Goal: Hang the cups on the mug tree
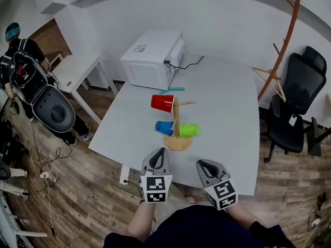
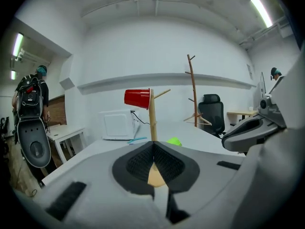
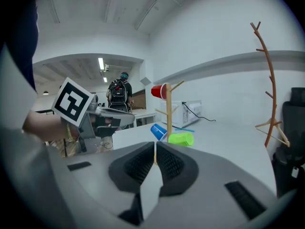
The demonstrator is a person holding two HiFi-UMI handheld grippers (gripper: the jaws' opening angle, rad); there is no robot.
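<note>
Now left gripper, right gripper closed, empty; red plastic cup seemingly hangs on wooden tree.

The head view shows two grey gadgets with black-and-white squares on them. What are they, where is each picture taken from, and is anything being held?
There is no robot here. A person holds a hand-operated gripper in each hand: the left gripper and the right gripper. The patterned cubes are parts of them.

The head view comes from a camera on the person's head, looking steeply down. The other two pictures come from a camera riding on each gripper, looking along its fingers.

On the white table stands a wooden mug tree with a red cup, a blue cup and a green cup on its pegs. Behind it is a white microwave.

Both grippers' fingers are closed together and hold nothing.
</note>
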